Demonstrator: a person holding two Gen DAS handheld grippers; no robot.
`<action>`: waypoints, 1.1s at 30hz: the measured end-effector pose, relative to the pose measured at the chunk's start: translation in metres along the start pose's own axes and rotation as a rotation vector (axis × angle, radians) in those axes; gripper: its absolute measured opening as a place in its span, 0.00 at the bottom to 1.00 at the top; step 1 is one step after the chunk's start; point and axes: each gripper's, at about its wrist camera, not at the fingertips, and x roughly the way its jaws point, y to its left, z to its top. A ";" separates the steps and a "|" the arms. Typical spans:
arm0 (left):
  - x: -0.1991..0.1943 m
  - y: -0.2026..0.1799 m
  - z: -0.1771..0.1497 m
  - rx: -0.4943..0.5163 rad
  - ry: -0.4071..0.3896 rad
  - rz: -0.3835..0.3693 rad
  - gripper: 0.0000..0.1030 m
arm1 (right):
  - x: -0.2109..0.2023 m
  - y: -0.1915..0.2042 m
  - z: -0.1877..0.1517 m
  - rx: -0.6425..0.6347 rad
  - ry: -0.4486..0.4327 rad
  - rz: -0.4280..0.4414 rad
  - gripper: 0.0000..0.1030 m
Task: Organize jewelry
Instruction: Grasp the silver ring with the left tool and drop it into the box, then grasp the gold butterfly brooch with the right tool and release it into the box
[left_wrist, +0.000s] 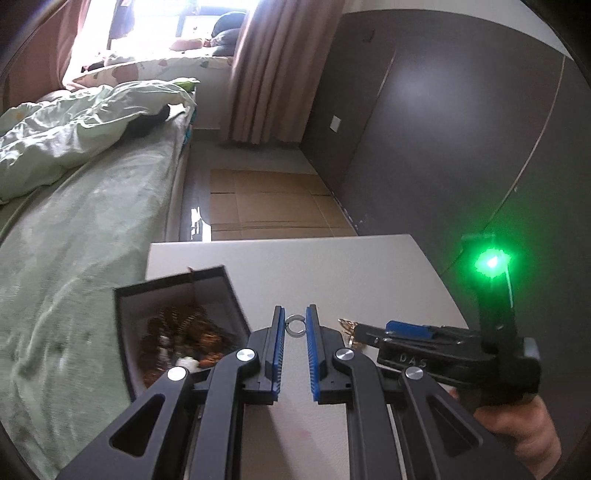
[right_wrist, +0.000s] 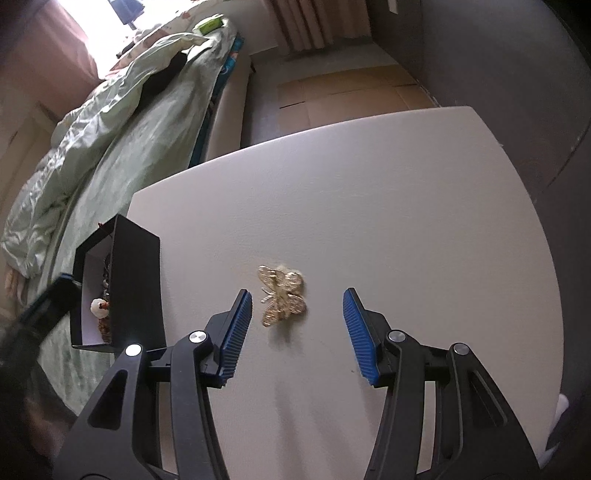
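My left gripper (left_wrist: 295, 320) is shut on a small silver ring (left_wrist: 295, 325), pinched between its blue pads above the white table (left_wrist: 332, 266). A black jewelry box (left_wrist: 177, 325) with several brown and beaded pieces stands open at the table's left edge; it also shows in the right wrist view (right_wrist: 122, 288). A gold butterfly brooch (right_wrist: 282, 295) lies on the table (right_wrist: 369, 206). My right gripper (right_wrist: 297, 306) is open, its pads on either side of the brooch, just short of it. The right gripper (left_wrist: 369, 332) also shows in the left view, with the brooch (left_wrist: 347, 325) partly hidden behind it.
A bed with green bedding (left_wrist: 74, 206) runs along the table's left side. Flattened cardboard (left_wrist: 273, 206) lies on the floor beyond the table. A dark wall (left_wrist: 443, 129) stands at the right. Pink curtains (left_wrist: 266, 66) hang at the back.
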 end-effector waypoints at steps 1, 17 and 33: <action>-0.001 0.004 0.001 -0.005 -0.001 0.003 0.09 | 0.003 0.003 0.000 -0.006 0.000 -0.005 0.49; 0.001 0.065 0.004 -0.129 0.080 0.024 0.10 | 0.029 0.036 0.000 -0.143 0.013 -0.202 0.24; 0.000 0.087 0.003 -0.209 0.096 0.047 0.44 | -0.006 0.044 0.007 -0.097 -0.058 -0.069 0.12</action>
